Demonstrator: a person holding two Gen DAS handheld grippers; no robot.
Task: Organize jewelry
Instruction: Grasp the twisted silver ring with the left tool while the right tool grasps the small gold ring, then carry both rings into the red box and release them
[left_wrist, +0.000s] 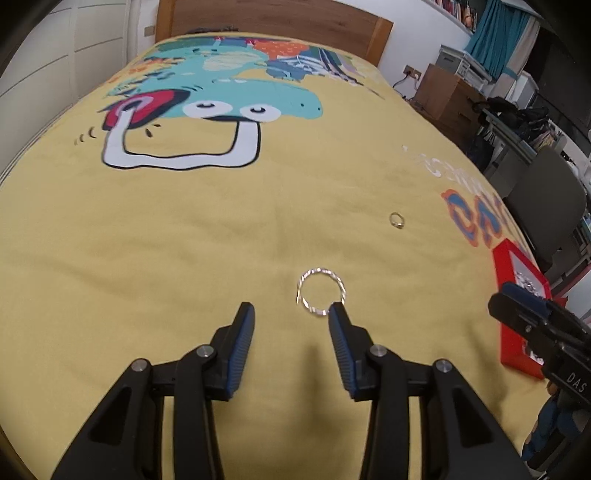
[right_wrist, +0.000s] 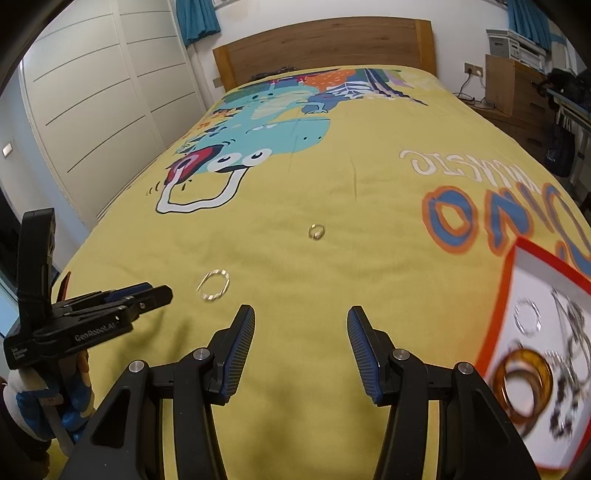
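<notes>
Two hand-held grippers hang over a yellow bedspread (left_wrist: 184, 229) with loose jewelry on it. The left gripper (left_wrist: 291, 312) stands with its jaws apart and nothing between them; a twisted silver hoop (left_wrist: 320, 291) lies flat on the cloth just off its right fingertip, at about one o'clock from the gap. The right gripper (right_wrist: 301, 314) also holds its jaws wide and empty, with bare cloth ahead of it.

The likely trouble lies in that offset. If the left jaws close where they stand, one finger may land on the hoop's rim rather than straddle it, and could flick the thin wire away or press it into the soft cover. The fabric gives under pressure, so a flat, light ring may well slide instead of lifting. The two grippers also sit near each other, so a sideways reach risks a knock.

The hoop looks thin, braided and shiny, with an open gap at its nine o'clock side in the left wrist view. A small ring (left_wrist: 396, 220) lies farther up the bed, toward one o'clock from the hoop and well apart from it. A red-rimmed tray (right_wrist: 506, 295) at three o'clock of the right gripper already holds an amber bangle (right_wrist: 524, 384), a silver hoop and tangled chains, all blurred.
</notes>
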